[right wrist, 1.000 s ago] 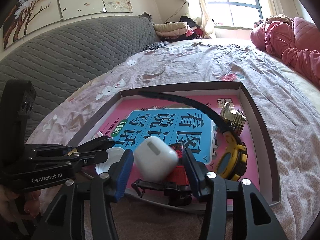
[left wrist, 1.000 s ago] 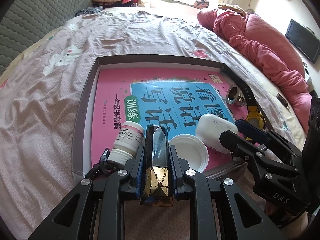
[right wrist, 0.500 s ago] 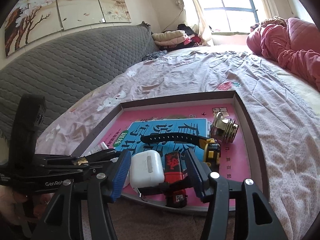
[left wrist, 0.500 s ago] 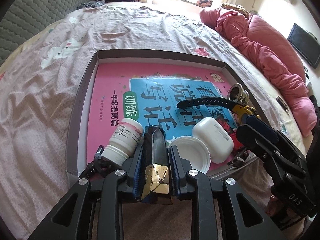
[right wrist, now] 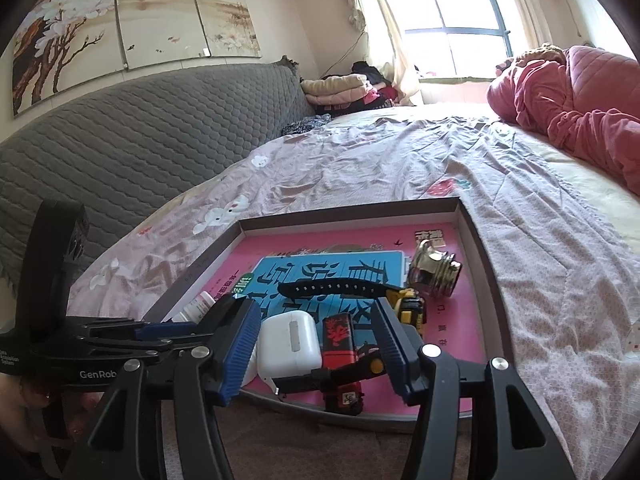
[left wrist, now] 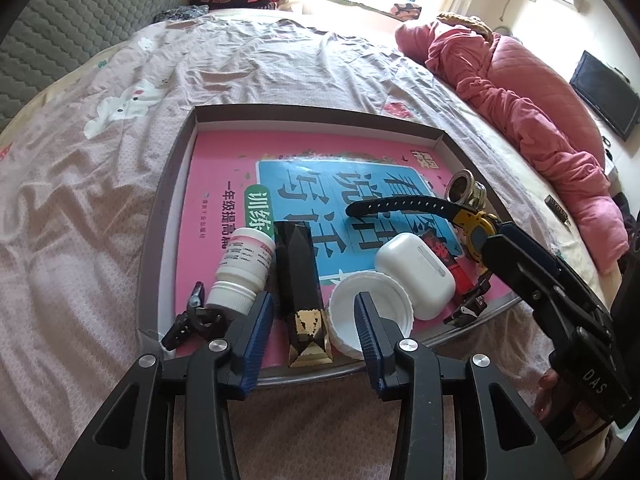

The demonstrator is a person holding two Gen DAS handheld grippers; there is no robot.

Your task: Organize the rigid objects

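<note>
Left gripper [left wrist: 316, 322], jaws just opening, is standing clear of the black faceted crystal bar with gold base [left wrist: 302, 280], lying lengthwise between them, lower centre, in the shallow grey cardboard tray [left wrist: 168, 208]. Right gripper [right wrist: 316, 344] is spreading wide around the white earbud case [right wrist: 290, 344], not gripping.

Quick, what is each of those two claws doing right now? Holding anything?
Left gripper: open, just released the black bar.
Right gripper: open, white case lies free.
</note>
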